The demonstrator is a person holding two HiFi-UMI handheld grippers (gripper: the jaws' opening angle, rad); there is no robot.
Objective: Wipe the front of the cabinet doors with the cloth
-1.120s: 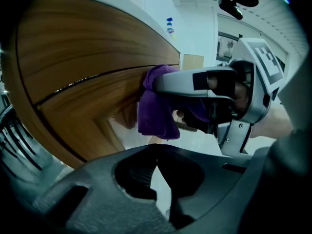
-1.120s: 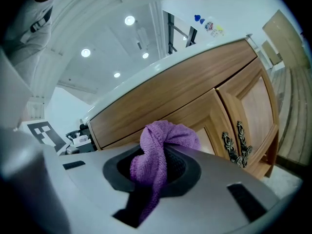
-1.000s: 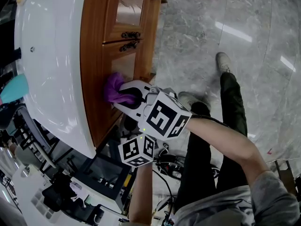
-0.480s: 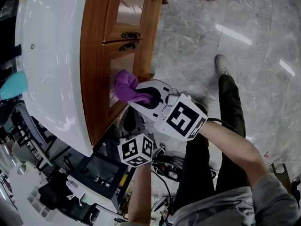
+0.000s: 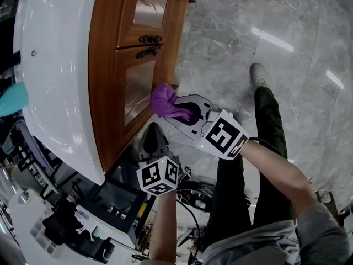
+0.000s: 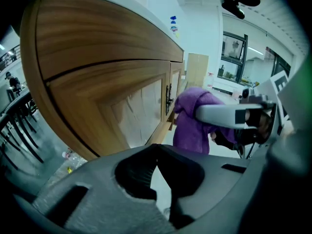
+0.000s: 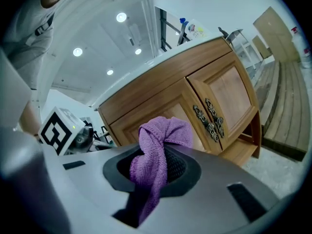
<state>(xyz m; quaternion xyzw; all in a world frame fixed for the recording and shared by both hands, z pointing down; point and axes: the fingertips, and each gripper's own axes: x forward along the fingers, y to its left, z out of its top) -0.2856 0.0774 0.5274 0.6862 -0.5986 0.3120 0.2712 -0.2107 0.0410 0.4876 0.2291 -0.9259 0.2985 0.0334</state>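
Marble floor, 2 doors; R gripper grips 1 cloth.

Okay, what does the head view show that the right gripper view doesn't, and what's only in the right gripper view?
Only the head view: the person's legs and shoe, and the right hand-held gripper seen from outside.

Only the right gripper view: ceiling lights, bottles on the counter, and a close look at its jaws shut on the cloth.

Both: the purple cloth, the wooden cabinet doors and their dark handles.
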